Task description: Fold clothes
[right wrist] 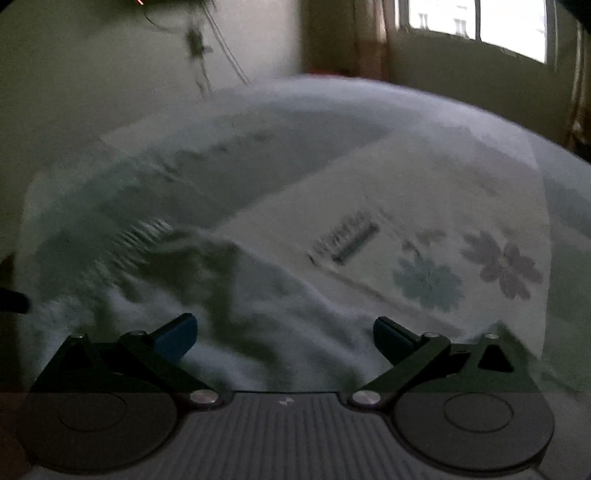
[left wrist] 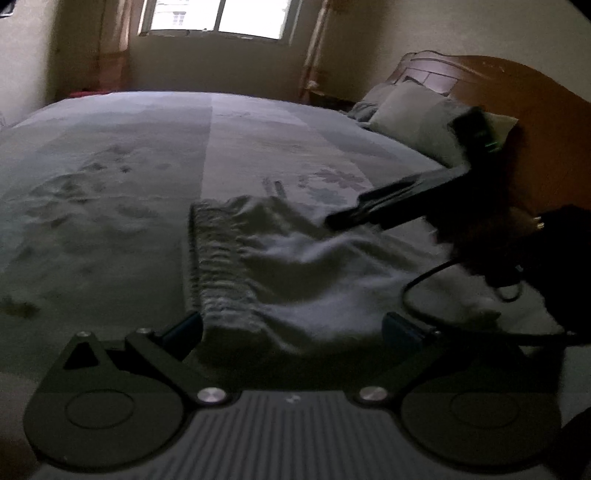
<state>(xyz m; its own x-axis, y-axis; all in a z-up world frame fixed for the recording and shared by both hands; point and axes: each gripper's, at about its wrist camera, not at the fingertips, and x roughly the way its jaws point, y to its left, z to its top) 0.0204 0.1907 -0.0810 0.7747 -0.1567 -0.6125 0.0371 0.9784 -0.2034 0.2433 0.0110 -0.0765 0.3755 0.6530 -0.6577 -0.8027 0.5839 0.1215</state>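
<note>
A pale grey garment (left wrist: pixel 314 269) with a ribbed elastic waistband (left wrist: pixel 221 266) lies crumpled on the bed. My left gripper (left wrist: pixel 291 328) is open just above its near edge, the waistband end by the left finger. My right gripper (left wrist: pixel 332 221) shows in the left wrist view reaching over the garment's far side. In the right wrist view the right gripper (right wrist: pixel 284 332) is open above the same garment (right wrist: pixel 258 314), whose waistband (right wrist: pixel 140 240) lies ahead to the left. Both views are dim and blurred.
The bed (left wrist: pixel 110 166) has a grey sheet with a flower print (right wrist: pixel 498 262). Pillows (left wrist: pixel 413 118) and a wooden headboard (left wrist: pixel 517 110) stand at the right. A window (left wrist: pixel 218 14) is on the far wall. A black cable (left wrist: pixel 424 291) loops over the garment.
</note>
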